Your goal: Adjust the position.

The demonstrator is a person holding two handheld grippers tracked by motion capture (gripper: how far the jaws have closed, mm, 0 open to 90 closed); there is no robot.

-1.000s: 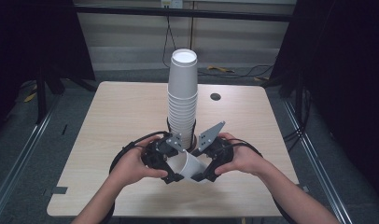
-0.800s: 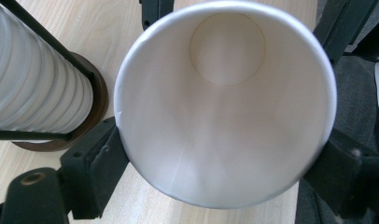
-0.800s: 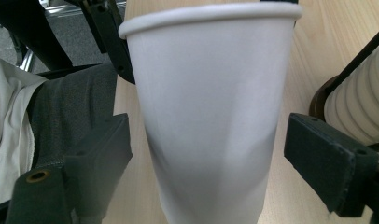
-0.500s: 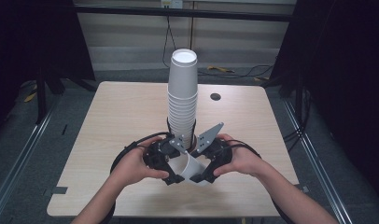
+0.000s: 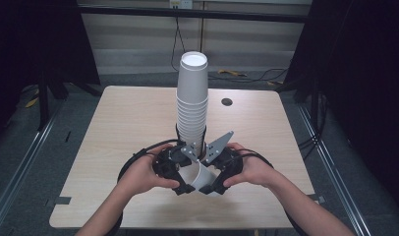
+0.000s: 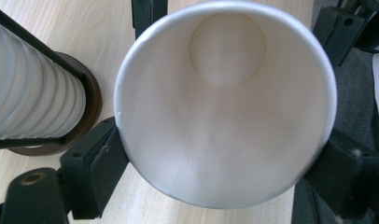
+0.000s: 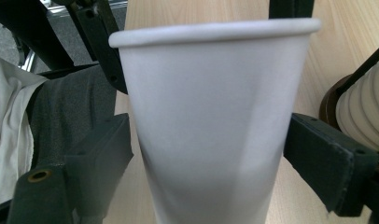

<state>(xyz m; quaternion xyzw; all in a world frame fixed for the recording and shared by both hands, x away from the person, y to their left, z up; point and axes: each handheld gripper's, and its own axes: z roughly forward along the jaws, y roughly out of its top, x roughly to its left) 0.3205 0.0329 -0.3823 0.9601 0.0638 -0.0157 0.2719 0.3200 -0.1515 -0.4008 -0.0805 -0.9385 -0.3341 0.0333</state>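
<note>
Both hands (image 5: 146,172) level, fingers (image 6: 92,168) clamping cup (image 5: 200,178)

My view down: light wooden table (image 5: 114,128) mid-frame, small dark round hole (image 5: 226,102) upper right of its top. Grey floor around it, metal rail (image 5: 20,167) along left edge, yellow cable (image 5: 232,73) on floor upper centre. Black cable (image 5: 177,34) hangs down back wall, top centre. Bit of dark tape (image 5: 60,200) lower left.
</note>
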